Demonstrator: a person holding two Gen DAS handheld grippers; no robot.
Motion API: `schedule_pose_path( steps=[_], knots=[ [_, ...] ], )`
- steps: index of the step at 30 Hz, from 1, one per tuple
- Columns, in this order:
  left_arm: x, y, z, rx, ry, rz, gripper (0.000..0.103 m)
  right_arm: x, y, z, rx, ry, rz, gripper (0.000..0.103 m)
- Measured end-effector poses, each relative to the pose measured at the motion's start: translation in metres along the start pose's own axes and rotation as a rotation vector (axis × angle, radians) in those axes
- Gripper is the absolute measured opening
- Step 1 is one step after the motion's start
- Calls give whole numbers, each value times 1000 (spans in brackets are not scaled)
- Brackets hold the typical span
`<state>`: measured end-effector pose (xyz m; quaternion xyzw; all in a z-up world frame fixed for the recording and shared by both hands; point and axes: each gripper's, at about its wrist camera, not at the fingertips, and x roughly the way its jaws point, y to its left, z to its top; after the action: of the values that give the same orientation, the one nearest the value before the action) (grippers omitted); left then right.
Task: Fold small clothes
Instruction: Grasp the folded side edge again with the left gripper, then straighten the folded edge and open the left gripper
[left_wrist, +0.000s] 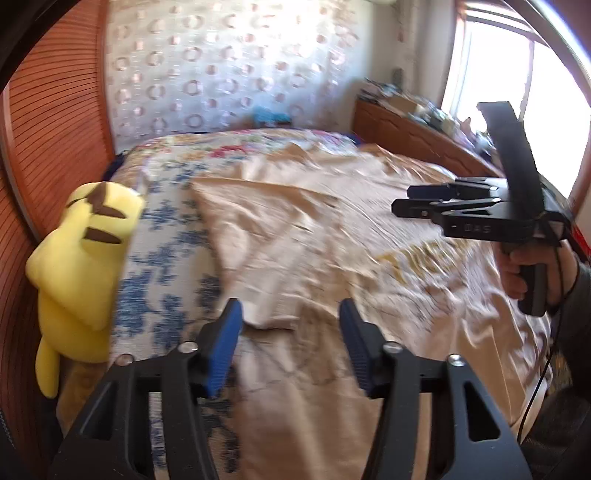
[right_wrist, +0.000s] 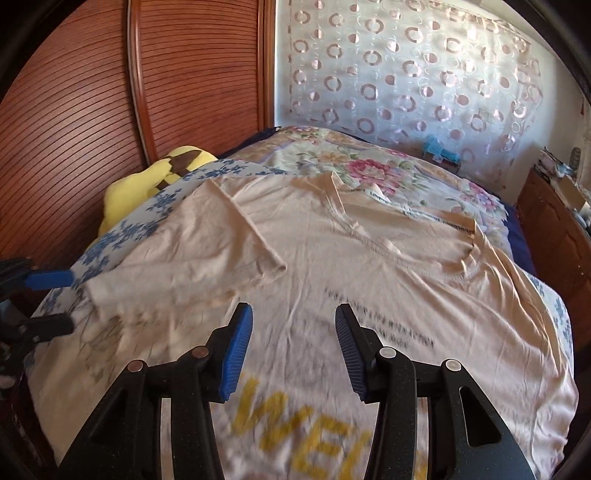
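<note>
A beige T-shirt (right_wrist: 388, 280) with yellow and dark lettering lies spread flat on the bed, neck toward the far side. Its left sleeve (right_wrist: 207, 251) is folded in over the chest. My right gripper (right_wrist: 293, 317) hovers open above the shirt's lower middle, nothing between its blue pads. In the left wrist view, my left gripper (left_wrist: 291, 314) is open over the shirt (left_wrist: 295, 221) near the sleeve's edge, holding nothing. The right gripper (left_wrist: 403, 199) shows there at the right, held by a hand above the cloth. The left gripper (right_wrist: 68, 301) peeks in at the right wrist view's left edge.
A yellow plush toy (left_wrist: 81, 266) leans against the ribbed wooden door (right_wrist: 110, 92) at the bed's left. The floral bedspread (right_wrist: 351, 166) reaches a circle-patterned curtain (right_wrist: 406, 74). A wooden dresser (left_wrist: 399, 125) with clutter stands under the bright window (left_wrist: 517, 92) on the right.
</note>
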<state>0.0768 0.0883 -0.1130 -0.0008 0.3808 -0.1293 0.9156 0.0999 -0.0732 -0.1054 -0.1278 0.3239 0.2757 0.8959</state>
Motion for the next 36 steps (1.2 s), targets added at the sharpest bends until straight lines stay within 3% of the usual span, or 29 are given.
schedule_pose_path(
  steps=[2,5,11,19,24,27,29,31,33,34,36],
  knots=[
    [11,-6,0,19,36,10,41,-6,-6,-16,-8,6,11,49],
    [24,-4,-1,17,75,32,35,-12,-19,-39,-18,18,-18,59],
    [32,2,0,33,88,79,12,-3,-43,-61,24,78,-45,66],
    [-7,-19,13,58,4,18,10,0,-50,-55,64,90,-57,76],
    [-10,-40,15,104,17,-1,10,3,-49,-52,66,92,-59,77],
    [-6,-41,15,104,34,26,11,3,-49,-53,65,93,-60,77],
    [-3,-39,15,100,45,45,17,4,-49,-51,66,93,-60,78],
    [-2,-35,14,89,46,22,40,4,-49,-51,66,93,-60,78],
    [-3,-32,14,74,40,16,54,4,-49,-51,66,93,-60,78],
    [-3,-31,14,71,39,21,67,4,-49,-51,66,93,-60,78],
    [-3,-29,14,64,28,31,79,4,-49,-51,67,93,-61,78]
  ],
)
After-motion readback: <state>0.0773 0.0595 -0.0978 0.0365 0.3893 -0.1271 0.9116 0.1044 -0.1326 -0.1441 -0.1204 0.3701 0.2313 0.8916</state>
